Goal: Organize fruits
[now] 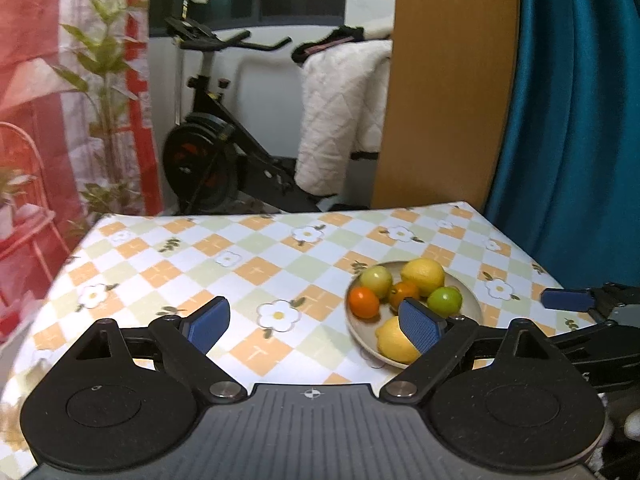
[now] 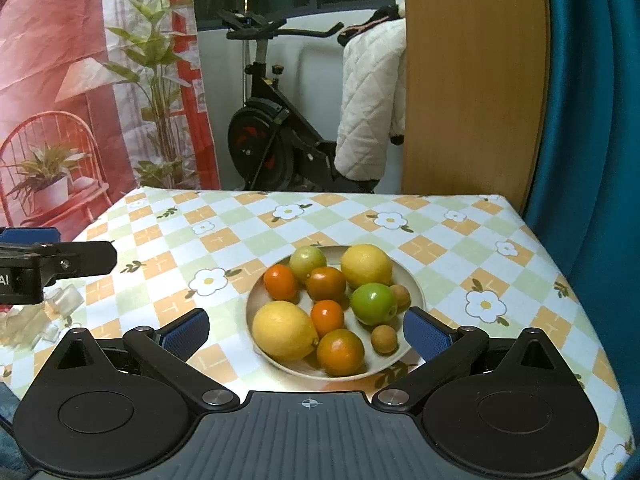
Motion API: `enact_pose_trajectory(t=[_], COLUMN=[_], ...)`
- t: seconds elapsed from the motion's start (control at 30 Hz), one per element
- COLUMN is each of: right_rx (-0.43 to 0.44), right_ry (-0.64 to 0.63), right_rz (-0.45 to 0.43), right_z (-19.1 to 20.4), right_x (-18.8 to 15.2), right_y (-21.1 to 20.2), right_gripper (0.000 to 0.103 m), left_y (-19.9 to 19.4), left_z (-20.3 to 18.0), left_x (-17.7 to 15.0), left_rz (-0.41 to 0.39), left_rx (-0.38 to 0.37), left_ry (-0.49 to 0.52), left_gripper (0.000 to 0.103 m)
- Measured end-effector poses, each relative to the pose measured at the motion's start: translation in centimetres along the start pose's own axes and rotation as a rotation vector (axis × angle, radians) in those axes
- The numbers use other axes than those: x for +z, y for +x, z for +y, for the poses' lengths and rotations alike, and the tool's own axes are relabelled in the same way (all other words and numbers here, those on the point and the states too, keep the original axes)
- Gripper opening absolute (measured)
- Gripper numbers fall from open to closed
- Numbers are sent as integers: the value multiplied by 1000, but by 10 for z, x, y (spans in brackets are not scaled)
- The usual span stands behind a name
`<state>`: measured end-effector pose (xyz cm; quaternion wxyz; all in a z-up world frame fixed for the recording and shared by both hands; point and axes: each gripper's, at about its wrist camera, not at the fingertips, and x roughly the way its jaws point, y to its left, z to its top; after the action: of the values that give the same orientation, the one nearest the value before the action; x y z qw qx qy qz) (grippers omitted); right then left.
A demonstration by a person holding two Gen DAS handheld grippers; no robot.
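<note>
right tongs (image 2: pixel 307 330): wide apart, empty, pads either side of the plate's near rim, above it
left tongs (image 1: pixel 314 324): wide apart, empty, over bare cloth left of the plate; right pad overlaps the near lemon in view
plate (image 2: pixel 416 286): beige, on the bench right of centre, all fruit in it
right view only: two small brown fruits (image 2: pixel 384 339), three oranges toward the front, a near lemon (image 2: pixel 285 330), a green fruit (image 2: pixel 373 303); crumpled clear plastic (image 2: pixel 60 300) at the left bench edge
left view only: less fruit visible, near lemon (image 1: pixel 394 340) partly hidden; other gripper at the right edge
bench (image 2: pixel 460 240): checked flower cloth; open room left and behind the plate; far edge and right edge near
beyond: exercise bike (image 2: pixel 276 132), white quilted jacket (image 2: pixel 368 108), wood panel, teal curtain
</note>
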<state>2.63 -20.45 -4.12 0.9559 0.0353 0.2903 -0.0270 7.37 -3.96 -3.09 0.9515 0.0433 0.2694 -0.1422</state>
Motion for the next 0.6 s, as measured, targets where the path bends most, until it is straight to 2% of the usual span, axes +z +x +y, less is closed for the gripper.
enact_pose_trajectory(t=[0.1,0.33,0.6], right_rx=[-4,-3,-9], right_ry=[-2,8,20], right_rz=[-4,-3,-3], right_z=[3,2,-2], right_x=[0,-4,-6], right_y=[-7,-15,-17], right_gripper=[102,102,102], left_y=[-7,-16,-19], left_z=[-1,5,1], left_x=[-2,-6,-7], left_rz=[-5,-4,-21], left_rx=[31,29,75], left_ry=[8,-36,-40], left_gripper=[93,93,93])
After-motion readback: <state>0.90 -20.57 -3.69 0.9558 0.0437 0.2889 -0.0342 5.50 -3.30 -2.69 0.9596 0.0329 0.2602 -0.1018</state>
